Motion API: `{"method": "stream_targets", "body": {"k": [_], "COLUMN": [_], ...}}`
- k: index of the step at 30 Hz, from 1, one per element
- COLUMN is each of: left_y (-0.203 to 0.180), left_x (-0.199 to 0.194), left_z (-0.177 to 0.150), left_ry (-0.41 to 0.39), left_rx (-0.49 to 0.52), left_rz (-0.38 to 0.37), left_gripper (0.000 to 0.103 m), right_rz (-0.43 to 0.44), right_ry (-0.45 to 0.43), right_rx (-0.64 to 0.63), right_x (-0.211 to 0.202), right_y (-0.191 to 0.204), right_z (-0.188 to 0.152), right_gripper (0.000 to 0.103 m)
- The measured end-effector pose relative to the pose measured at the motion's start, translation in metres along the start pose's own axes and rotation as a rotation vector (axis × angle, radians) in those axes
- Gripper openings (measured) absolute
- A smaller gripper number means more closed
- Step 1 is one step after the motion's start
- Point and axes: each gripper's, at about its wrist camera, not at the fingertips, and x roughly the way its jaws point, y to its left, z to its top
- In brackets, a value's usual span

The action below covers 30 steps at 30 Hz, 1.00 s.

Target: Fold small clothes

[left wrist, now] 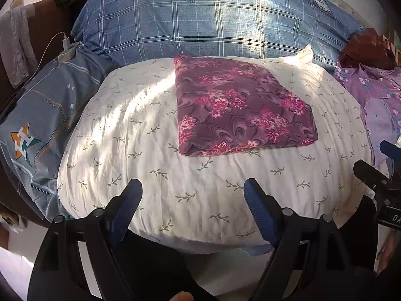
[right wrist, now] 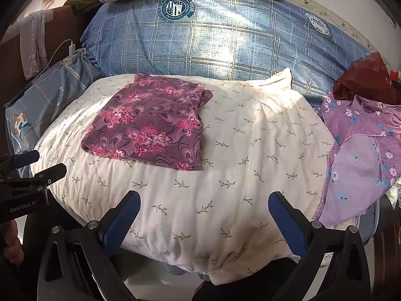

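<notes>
Beside the folded floral cloth (right wrist: 147, 123), left gripper (right wrist: 42, 165) reads "GenRobot.AI"; both fingers spread, empty.

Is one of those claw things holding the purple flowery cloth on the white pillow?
No. The folded purple floral cloth lies free on the white pillow, while the right gripper hangs open nearer the camera, clear of it.

Your left tongs (left wrist: 193, 192) held level with jaws spread wide and empty, your right tongs (right wrist: 204, 204) alongside, equally agape
</notes>
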Motion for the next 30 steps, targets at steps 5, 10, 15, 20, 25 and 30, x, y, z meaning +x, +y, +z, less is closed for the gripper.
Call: {"method": "stream_targets", "body": {"k": [5, 10, 15, 20, 25, 30], "left_y": [-0.002, -0.001, -0.004, -0.012, -0.015, -0.015], "left_x": [-0.003, -0.003, -0.003, -0.011, -0.018, -0.027], "left_z": [-0.001, -0.007, -0.005, -0.001, 0.002, 0.006], "left_ry": [-0.012, 0.002, 0.014, -0.006, -0.031, -0.06], "left_rx": [0.029, 0.051, 0.047, 0.084, 0.097, 0.096], "left_rz": [0.012, -0.011, -0.022, -0.047, -0.066, -0.077], "left_gripper": [0.084, 0.084, 0.084, 0.084, 0.084, 0.084], "right_rz": [-0.004, -0.026, -0.042, -0.044, -0.043, -0.048], "right_ry": [0.011, 0.04, 0.04, 0.051, 0.056, 0.057], "right_rx": [0.009, -0.008, -0.005, -0.003, -0.001, -0.015], "right_x": [0.004, 0.006, 0.005, 0.007, 0.008, 0.009], "right_y": [-0.005, -0.008, -0.012, -0.014, -0.015, -0.014], "right_z": [0.001, 0.001, 0.003, 0.001, 0.002, 0.005], "right_gripper": [0.102, 0.102, 0.102, 0.102, 0.102, 0.102]}}
